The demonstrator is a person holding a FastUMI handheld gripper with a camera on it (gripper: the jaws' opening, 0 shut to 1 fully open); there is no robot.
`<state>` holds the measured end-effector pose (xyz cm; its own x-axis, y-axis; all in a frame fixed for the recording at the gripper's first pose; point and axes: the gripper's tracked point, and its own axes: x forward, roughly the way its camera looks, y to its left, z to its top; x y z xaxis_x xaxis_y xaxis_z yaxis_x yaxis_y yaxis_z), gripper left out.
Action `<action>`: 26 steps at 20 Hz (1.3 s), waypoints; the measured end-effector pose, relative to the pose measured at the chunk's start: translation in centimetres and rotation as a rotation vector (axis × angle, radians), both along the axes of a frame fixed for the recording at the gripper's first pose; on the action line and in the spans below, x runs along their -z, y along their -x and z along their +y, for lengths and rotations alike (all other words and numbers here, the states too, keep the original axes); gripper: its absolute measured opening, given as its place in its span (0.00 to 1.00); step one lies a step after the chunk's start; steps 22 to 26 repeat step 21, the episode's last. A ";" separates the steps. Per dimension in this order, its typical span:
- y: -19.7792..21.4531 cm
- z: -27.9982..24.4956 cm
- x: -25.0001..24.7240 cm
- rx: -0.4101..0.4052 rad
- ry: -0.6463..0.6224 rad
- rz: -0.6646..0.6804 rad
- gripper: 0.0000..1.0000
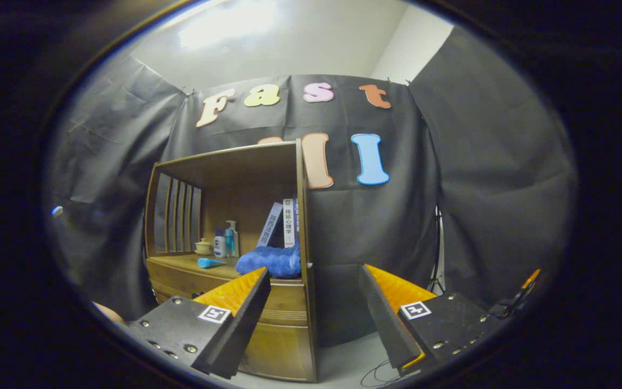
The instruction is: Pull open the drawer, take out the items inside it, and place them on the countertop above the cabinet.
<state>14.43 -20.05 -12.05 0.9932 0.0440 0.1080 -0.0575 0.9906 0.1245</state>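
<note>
A wooden cabinet [284, 346] stands ahead of me, a little to the left of my fingers. Its drawer front [187, 281] sits below the countertop [181, 263] and looks closed. On the countertop lie a blue cloth bundle [270, 262] and a small light-blue tube [209, 263]. My gripper [315, 278] is open, held back from the cabinet with nothing between its fingers. The left finger overlaps the cabinet's lower front; the right finger points past the cabinet's right side.
At the back of the countertop stand a small cup [203, 247], two bottles [225, 241] and leaning books [281, 223] under a wooden shelf top [224, 159]. Black cloth walls surround the cabinet. Thin cables [384, 373] lie on the pale floor to the right.
</note>
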 end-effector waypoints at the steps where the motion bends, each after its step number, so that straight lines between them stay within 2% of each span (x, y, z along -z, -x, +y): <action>1: 0.2 -0.2 0.7 0.005 -0.005 0.009 0.99; 7: 1.1 -0.2 4.0 0.004 -0.029 0.090 0.99; 12: 1.6 0.2 3.8 0.002 0.000 0.090 0.98; 16: 1.2 -0.9 4.9 0.049 0.042 0.133 0.99; 19: 1.9 -0.2 6.9 0.013 0.028 0.220 0.99; 26: 2.2 0.2 6.4 -0.007 0.036 0.211 0.99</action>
